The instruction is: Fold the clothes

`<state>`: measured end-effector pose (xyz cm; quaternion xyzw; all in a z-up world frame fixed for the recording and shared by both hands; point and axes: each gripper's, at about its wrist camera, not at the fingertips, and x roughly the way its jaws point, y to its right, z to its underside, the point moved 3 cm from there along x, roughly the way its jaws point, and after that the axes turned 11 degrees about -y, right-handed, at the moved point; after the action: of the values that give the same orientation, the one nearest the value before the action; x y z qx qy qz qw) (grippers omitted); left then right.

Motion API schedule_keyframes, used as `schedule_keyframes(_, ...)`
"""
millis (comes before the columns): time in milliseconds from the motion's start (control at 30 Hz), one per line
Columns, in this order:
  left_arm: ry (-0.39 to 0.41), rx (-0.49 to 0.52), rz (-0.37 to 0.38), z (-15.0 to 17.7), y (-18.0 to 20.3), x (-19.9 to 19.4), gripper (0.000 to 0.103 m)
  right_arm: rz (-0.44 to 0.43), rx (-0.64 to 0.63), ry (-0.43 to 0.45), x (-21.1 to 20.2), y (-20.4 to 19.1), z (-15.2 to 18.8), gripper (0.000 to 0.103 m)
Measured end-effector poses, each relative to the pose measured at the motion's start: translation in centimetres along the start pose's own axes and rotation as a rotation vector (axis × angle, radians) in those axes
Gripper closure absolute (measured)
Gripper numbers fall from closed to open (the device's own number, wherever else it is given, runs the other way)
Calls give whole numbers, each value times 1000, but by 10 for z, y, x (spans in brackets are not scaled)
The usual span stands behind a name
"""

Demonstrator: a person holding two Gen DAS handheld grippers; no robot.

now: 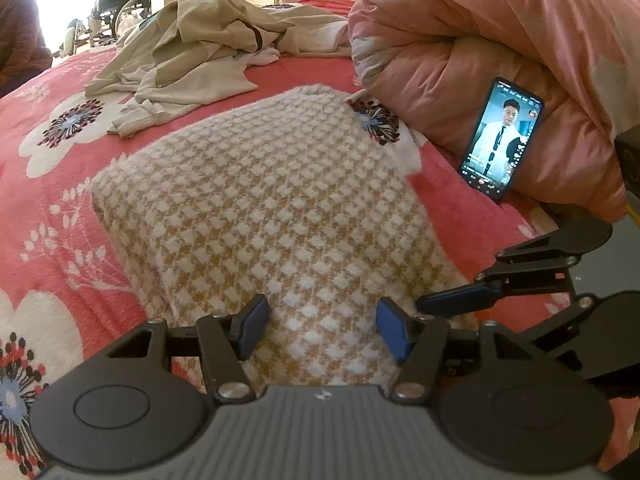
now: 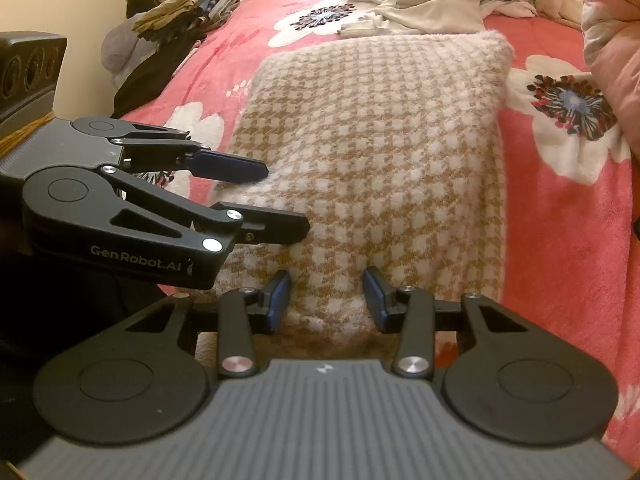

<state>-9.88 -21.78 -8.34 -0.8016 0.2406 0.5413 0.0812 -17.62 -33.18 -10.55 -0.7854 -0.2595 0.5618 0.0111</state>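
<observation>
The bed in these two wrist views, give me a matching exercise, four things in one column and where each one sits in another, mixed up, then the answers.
Things
1. checked knit garment
2. phone
3. beige clothes heap
4. dark clothes pile

Places
A. propped against the rolled pink quilt
B. unfolded, at the far side of the floral bedspread
C. folded flat, just ahead of both tools
D. stacked by the wall, past the bed's edge

Pairs: 1-C, 2-A, 3-B, 4-D
</observation>
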Motion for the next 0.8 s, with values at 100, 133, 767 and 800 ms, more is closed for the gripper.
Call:
schedule_keyframes(100,-4,-3,-5,-1,1,0,42,-7,-1,2,0,1,1,63)
schedule_keyframes(133,-5,-3,-7,-1,1,0,42,-10,-1,2,-1,1,1,63)
schedule_keyframes(767,-28,6,-48,-4,6,0,41,-31,0,10,0,5,1,63)
schedule_keyframes(800,-28,6,-49,-4,6,0,41,-31,0,10,0,5,1,63)
